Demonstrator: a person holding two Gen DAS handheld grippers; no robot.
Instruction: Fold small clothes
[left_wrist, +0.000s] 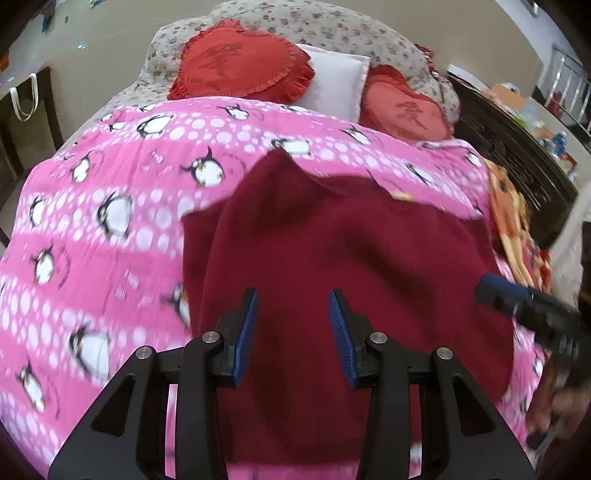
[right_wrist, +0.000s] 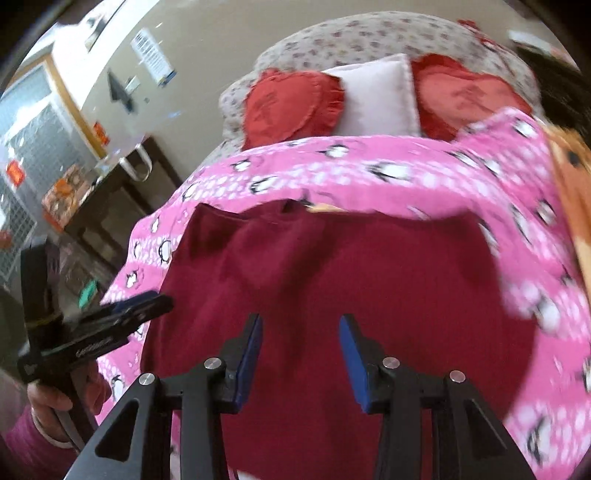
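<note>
A dark red garment (left_wrist: 332, 258) lies spread on a pink penguin-print bedcover (left_wrist: 92, 221); its left side is folded over the middle. It also shows in the right wrist view (right_wrist: 351, 277) on the same bedcover (right_wrist: 480, 192). My left gripper (left_wrist: 293, 295) is open and empty, hovering over the garment's near part. My right gripper (right_wrist: 301, 321) is open and empty above the garment too. The right gripper shows at the right edge of the left wrist view (left_wrist: 491, 290), and the left gripper shows at the left of the right wrist view (right_wrist: 155, 301), beside the garment's left edge.
Two red heart cushions (left_wrist: 240, 64) (left_wrist: 406, 107) and a white pillow (left_wrist: 340, 81) lie at the head of the bed. An orange patterned cloth (left_wrist: 513, 221) lies at the bedcover's right edge. A dark side table (right_wrist: 122, 199) stands left of the bed.
</note>
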